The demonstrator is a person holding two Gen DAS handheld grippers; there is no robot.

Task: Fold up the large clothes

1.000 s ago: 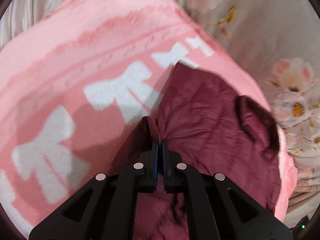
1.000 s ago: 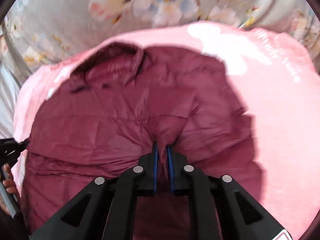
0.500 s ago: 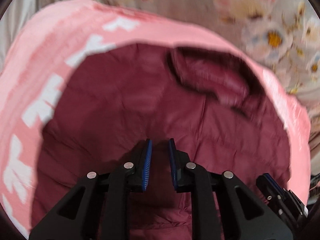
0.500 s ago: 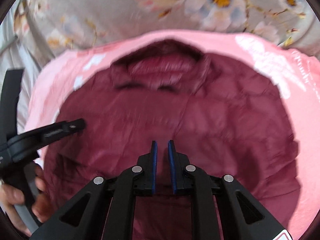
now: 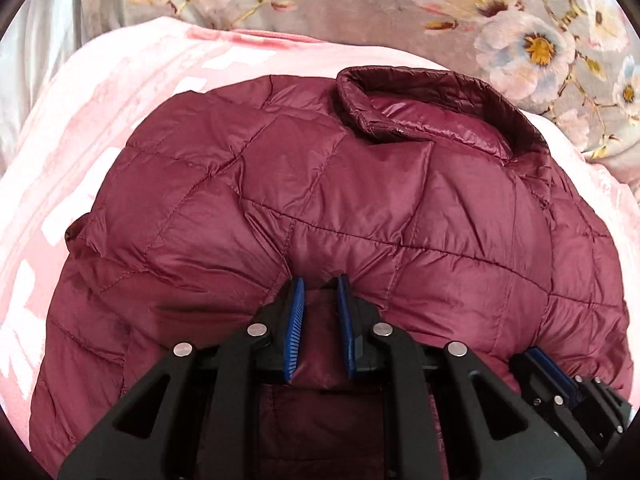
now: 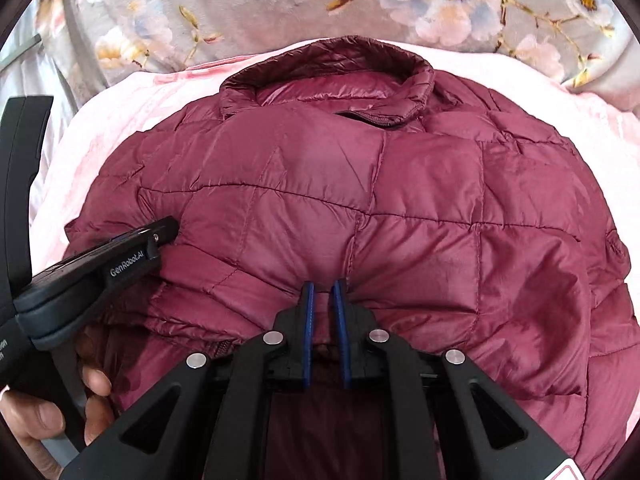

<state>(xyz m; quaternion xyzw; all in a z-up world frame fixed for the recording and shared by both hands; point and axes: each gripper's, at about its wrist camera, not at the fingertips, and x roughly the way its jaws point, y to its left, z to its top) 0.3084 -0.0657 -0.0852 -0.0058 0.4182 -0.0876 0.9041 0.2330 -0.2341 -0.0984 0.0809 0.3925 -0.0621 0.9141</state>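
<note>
Maroon quilted down jacket (image 5: 340,200) lies folded on pink plush blanket (image 5: 100,120), collar at 12 o'clock. Left gripper (image 5: 320,284) and right gripper (image 6: 323,286) jaws, nearly closed, each pinch fabric. Risk: slick shell slipping out, unfolding.

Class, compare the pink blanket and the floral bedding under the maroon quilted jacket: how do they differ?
The pink blanket is pink with white shapes; the floral bedding is grey with printed flowers. The blanket lies directly beneath the maroon quilted jacket; the bedding shows only beyond the blanket's edge. Both are soft fabric layers.
</note>
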